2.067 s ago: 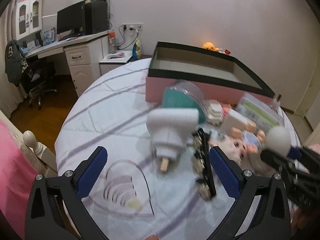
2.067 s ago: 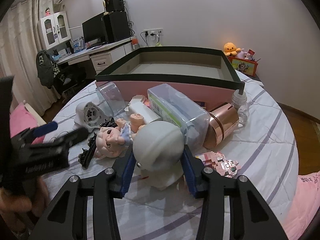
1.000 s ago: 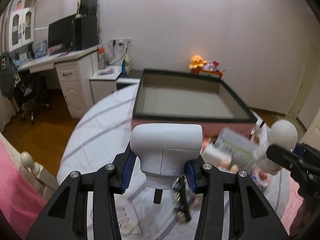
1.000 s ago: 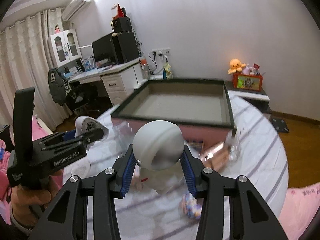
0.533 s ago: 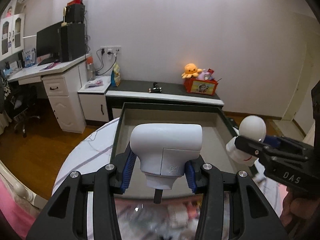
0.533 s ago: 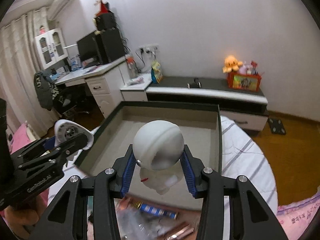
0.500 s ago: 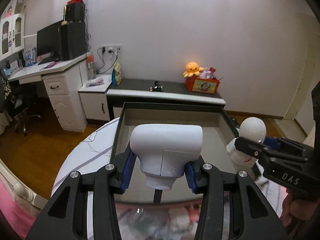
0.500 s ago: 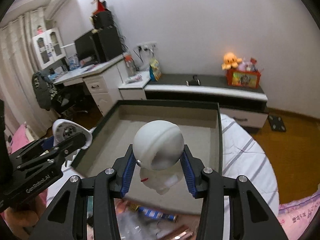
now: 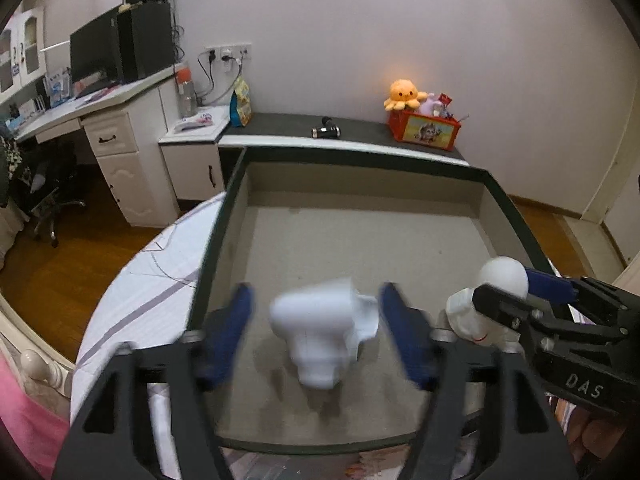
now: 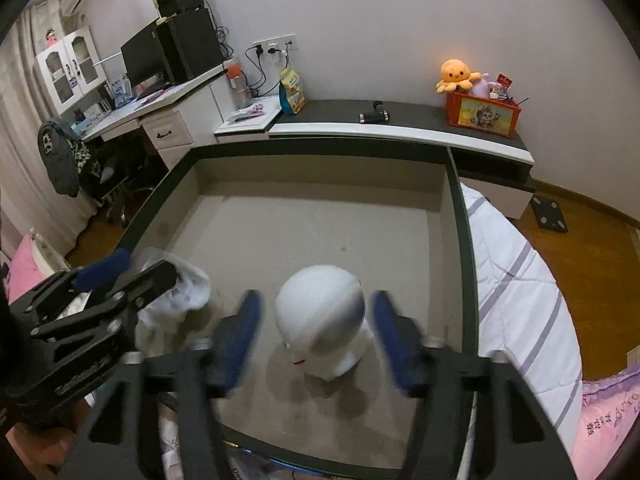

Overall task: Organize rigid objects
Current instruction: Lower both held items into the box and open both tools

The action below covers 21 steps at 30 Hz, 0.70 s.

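Right now both grippers have just been opening over the big dark-rimmed box (image 9: pixel 516 220), and each has let go of its load. The left gripper (image 9: pixel 316 336) stands with its blue pads wide and clear of the white blocky device (image 9: pixel 320 340), which shows blurred between them, tilted, low over the near-left part of the box floor; whether it has landed I cannot tell. The right gripper (image 10: pixel 316 332) is likewise spread, its pads apart from the round-headed white figure (image 10: pixel 322 320), which looks to be upright on the near-middle of the floor, slightly toward the right wall. The main risk, as I judge it, is a tumble: the device is leaning as it goes and could roll or bounce toward the figure just to its right and knock it over, since that figure carries a large head on a narrow base. A second risk is snagging: if either hand pulls back low or sideways, an open finger could clip the thing it just freed, or catch the near rim of the box. The two grippers also hang close beside each other, so a hasty withdrawal could bump one against the other. As for contents, the box holds only these two white things near its front edge; the far half of its grey floor is bare. Other clutter lies on the striped bedding (image 10: pixel 516 280) outside the near wall, too hidden to name.
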### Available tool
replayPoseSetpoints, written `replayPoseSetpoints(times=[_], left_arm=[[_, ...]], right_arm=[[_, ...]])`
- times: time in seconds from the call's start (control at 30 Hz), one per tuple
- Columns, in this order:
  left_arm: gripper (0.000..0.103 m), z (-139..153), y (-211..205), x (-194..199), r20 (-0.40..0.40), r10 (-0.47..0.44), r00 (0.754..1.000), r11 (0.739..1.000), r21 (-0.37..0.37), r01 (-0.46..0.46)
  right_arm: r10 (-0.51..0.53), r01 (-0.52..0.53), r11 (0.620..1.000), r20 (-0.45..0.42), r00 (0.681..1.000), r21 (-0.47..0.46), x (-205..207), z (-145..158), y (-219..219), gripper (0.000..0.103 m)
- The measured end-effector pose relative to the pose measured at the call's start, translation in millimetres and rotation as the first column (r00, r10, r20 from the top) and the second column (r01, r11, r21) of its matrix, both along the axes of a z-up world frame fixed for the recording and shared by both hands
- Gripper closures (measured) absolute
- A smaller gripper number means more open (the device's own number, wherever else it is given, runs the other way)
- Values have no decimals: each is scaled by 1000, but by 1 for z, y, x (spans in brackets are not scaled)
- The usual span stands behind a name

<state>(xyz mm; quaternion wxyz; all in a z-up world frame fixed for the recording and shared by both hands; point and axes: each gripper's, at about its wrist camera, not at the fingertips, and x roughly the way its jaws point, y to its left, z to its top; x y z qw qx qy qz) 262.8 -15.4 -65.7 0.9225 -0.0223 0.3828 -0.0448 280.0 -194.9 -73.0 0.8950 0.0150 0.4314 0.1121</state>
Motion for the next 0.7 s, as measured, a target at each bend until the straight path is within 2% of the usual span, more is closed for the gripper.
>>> replayPoseSetpoints(times=[0.03,0.13,0.2,0.33,0.47,0.7], left_arm=[[13,4,1,-4,20,17,1000,1000,12,-17],[3,11,11,-10,44,26,999,1000,15,-27],[0,18,16,-19,65,25,998,1000,5,-26],[0,32,23,-39,108,43,993,999,11,-45],[0,50,33,-68,166,59,984,998,-29,-54],[0,73,39,-122,242,79,967,997,-37,-72]], right_arm=[[-4,4,1000,6,1000,2,-1,1,-1,19],[-14,14,1000,8,1000,21,-3,6,-3,17],[-41,40,999,28,999,13,-9,11,-6,13],[-87,87,996,57,995,7,-21,21,-7,13],[-96,94,995,100,990,26,-39,35,-6,13],[-101,97,995,218,971,27,-95,65,-3,13]])
